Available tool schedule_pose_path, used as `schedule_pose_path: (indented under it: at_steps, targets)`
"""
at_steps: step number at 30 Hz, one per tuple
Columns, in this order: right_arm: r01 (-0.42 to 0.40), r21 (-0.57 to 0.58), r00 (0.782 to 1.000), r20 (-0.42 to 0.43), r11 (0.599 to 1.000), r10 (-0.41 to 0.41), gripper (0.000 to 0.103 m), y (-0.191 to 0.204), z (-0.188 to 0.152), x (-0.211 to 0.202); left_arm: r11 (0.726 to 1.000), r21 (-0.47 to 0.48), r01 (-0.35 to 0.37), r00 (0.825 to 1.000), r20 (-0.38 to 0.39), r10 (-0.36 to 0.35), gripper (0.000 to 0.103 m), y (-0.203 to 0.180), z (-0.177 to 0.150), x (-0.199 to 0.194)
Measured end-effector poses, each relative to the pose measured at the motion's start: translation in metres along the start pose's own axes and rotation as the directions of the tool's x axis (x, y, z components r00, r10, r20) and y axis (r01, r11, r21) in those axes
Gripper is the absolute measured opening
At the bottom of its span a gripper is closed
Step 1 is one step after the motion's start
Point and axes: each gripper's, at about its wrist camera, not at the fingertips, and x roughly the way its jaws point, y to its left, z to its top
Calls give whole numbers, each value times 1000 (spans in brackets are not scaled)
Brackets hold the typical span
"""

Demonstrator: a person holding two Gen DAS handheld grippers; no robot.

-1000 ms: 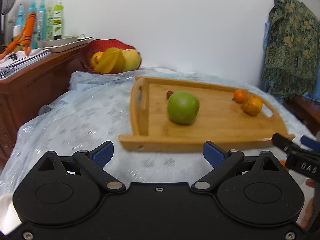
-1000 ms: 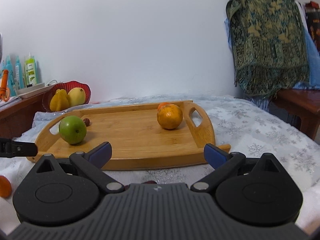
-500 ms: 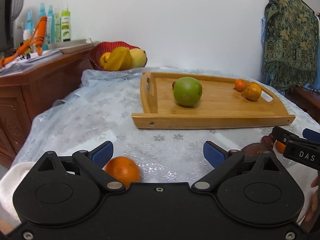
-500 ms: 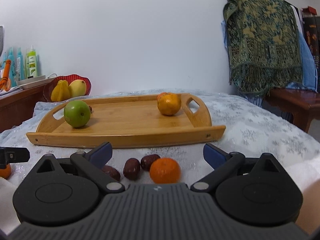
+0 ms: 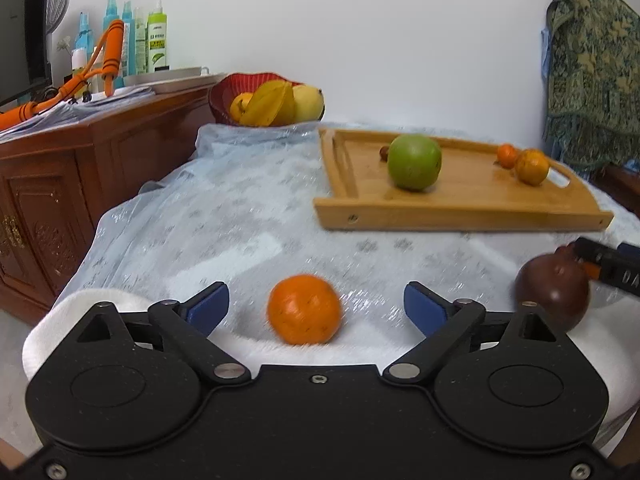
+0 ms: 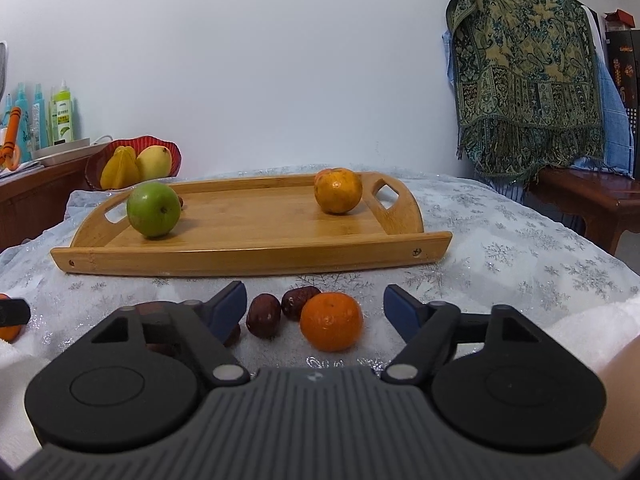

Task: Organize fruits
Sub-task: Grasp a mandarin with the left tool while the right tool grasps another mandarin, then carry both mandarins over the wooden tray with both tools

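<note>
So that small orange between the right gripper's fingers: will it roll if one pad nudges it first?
Probably. The small orange is round and sits loose on the tablecloth, so it may roll toward the red dates. The right gripper is closing without touching it yet. Its skin looks firm, probably not fragile.

Green apple, orange on tray; mandarin on cloth.

My left wrist camera sits low over the near left corner of the table, looking forward and slightly down past its own blue-padded fingers, with the long bamboo serving tray ahead and to the right of it. My right wrist camera looks nearly level and straight at the tray's long near edge from close by. Both views share that tray, the round green apple on it and the red fruit bowl beyond its left end.
</note>
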Motion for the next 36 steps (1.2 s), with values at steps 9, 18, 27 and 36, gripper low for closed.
schedule_pose_path:
  at_steps: [9, 18, 27, 36]
  targets:
    - [21, 8, 999, -28, 1000, -21, 64, -2, -1, 5, 999, 16, 35, 999, 0, -35, 77, 8, -13, 2]
    - [18, 20, 998, -63, 1000, -17, 43, -2, -3, 10, 999, -29, 31, 999, -12, -32, 42, 13, -11, 5]
    - [35, 42, 998, -45, 998, -33, 39, -4, -2, 7, 997, -68, 31, 1000, 3, -31, 38, 8, -6, 2]
    - [34, 68, 999, 12, 997, -35, 39, -9, 9, 1, 998, -32, 57, 997, 62, -55, 38, -13, 9, -4]
